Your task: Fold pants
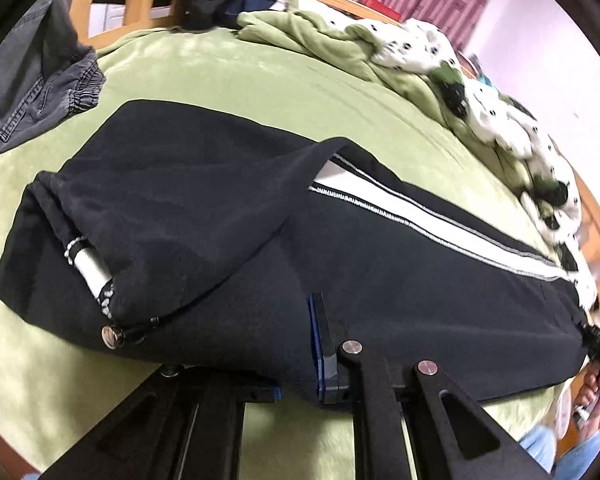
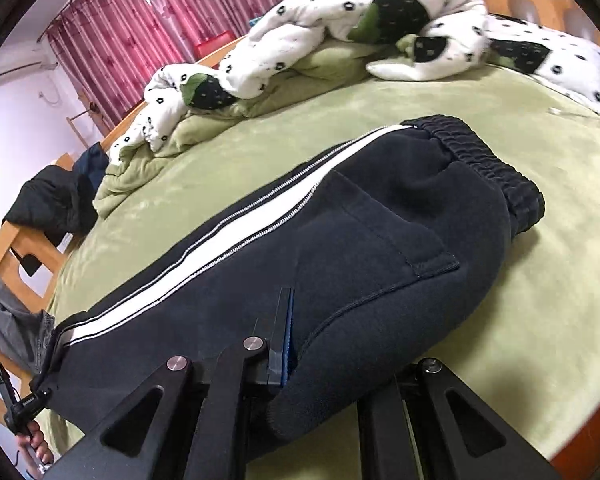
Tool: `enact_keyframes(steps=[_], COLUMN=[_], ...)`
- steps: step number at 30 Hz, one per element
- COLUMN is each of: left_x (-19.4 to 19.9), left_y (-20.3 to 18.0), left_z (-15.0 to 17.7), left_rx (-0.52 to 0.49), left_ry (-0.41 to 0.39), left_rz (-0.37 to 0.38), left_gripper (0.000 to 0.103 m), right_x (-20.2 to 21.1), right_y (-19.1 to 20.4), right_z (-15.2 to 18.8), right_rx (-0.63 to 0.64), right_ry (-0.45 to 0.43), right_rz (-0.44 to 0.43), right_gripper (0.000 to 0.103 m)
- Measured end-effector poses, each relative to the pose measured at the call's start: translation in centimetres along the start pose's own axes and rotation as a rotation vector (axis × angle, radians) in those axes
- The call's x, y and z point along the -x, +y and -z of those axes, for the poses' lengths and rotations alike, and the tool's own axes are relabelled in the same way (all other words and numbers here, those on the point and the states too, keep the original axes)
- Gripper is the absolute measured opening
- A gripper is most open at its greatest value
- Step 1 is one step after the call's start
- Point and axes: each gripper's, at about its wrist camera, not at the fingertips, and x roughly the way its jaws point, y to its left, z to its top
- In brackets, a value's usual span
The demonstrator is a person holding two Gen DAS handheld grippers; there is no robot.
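Black fleece pants (image 1: pixel 220 216) with a white side stripe lie lengthwise on the green bed sheet (image 1: pixel 240 80). In the left wrist view the cuff end with a drawcord toggle is folded over at the left. My left gripper (image 1: pixel 300 356) is shut on the pants' near edge; one blue-padded finger (image 1: pixel 320 344) shows on top of the cloth. In the right wrist view the pants (image 2: pixel 340 240) show their ribbed waistband (image 2: pixel 488 160) and a back pocket. My right gripper (image 2: pixel 320 344) is shut on the near edge by the seat, with one finger (image 2: pixel 282 332) on top.
A rumpled white spotted and green blanket (image 2: pixel 340 24) lies along the bed's far side. Grey jeans (image 1: pixel 32 92) lie at the far left of the bed. Dark clothes (image 2: pixel 52 204) hang over the wooden footboard. Red curtains (image 2: pixel 140 24) hang behind.
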Motion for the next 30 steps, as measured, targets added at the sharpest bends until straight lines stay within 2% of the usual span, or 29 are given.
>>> enact_keyframes(steps=[3,5,8,10,12,14,17,20,23,24,25,26,27,30], left_x=[0.1,-0.1,0.2,0.7,1.5,2.3,3.2,4.1,4.6,4.8,5.0,5.2,5.6,6.4], left_y=[-0.6,-0.3,0.1,0.0,-0.4,-0.9,-1.2,-1.3,-1.5,-1.6,-1.7,-1.8,-1.8,-1.5], left_z=[1.0,1.0,1.0,1.2,1.5,2.1,2.8,3.3,3.3,3.3,3.1,3.0,2.8,2.5], left_rx=[-0.027,-0.011,0.015,0.008,-0.021,-0.053,-0.063,-0.04,-0.038,-0.04,-0.043,-0.044,-0.044,-0.047], left_ry=[-0.005,0.005,0.025,0.028,0.015,-0.004,-0.028,-0.06,-0.077,-0.077,-0.08,-0.087,-0.106,-0.151], left_rz=[-0.037,-0.03,-0.041,-0.075,-0.13,-0.144,-0.151,-0.136,-0.129,-0.131,-0.133,-0.133,-0.135,-0.163], left_gripper=[0.013,0.014,0.021,0.033,0.046,0.05,0.054,0.056,0.056,0.056,0.056,0.056,0.056,0.056], right_x=[0.4,-0.4,-0.6,0.4,1.6,2.7,2.6,0.7,-1.6,-1.7,-1.7,-1.5,-0.8,0.6], right_y=[-1.7,-1.9,-2.0,-2.4,-3.4,-5.0,-7.1,-9.3,-11.3,-11.7,-12.0,-12.1,-12.3,-12.7], right_z=[1.5,2.2,3.3,3.7,3.8,3.4,2.3,0.9,-0.2,-0.5,-1.3,-1.9,-3.0,-4.5], right_rx=[-0.018,-0.023,0.0,0.025,0.027,-0.023,-0.099,-0.195,-0.32,-0.336,-0.354,-0.356,-0.328,-0.311], right_ry=[0.006,0.022,0.046,0.022,-0.005,-0.055,-0.082,-0.066,-0.043,-0.049,-0.068,-0.079,-0.121,-0.178], right_rz=[0.011,0.026,0.027,0.034,0.044,0.064,0.058,0.066,0.009,0.003,0.006,0.022,0.032,-0.057], right_gripper=[0.01,0.011,0.021,0.024,0.045,0.058,0.068,0.076,0.075,0.063,0.056,0.035,0.027,0.028])
